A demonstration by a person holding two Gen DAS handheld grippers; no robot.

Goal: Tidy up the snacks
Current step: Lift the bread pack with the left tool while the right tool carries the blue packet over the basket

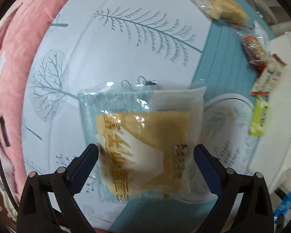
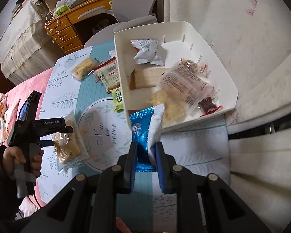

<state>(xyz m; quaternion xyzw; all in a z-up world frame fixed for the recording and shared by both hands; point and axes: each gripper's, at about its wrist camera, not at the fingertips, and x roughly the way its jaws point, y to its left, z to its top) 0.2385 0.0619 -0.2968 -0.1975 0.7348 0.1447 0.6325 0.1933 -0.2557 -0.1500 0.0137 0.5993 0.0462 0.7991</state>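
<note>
In the left wrist view a clear packet (image 1: 143, 145) of tan pastry with brown lettering lies flat on the tree-patterned tablecloth (image 1: 126, 48). My left gripper (image 1: 145, 161) stands open over it, one finger at each side, pads clear of the wrap. In the right wrist view the same left gripper (image 2: 54, 134) hangs in a hand above that packet (image 2: 67, 147). My right gripper (image 2: 145, 155) is shut on a blue-and-white foil packet (image 2: 143, 128), held just before the near edge of the white tray (image 2: 184, 31). Several snacks lie in the tray.
Loose snacks lie beside the tray: a pale cracker packet (image 2: 84, 67), a red-and-white packet (image 2: 108, 75), a green packet (image 2: 118, 99). Pink bedding (image 1: 13, 58) borders the table on the left, white fabric (image 2: 252, 58) on the right, a wooden desk (image 2: 71, 27) behind.
</note>
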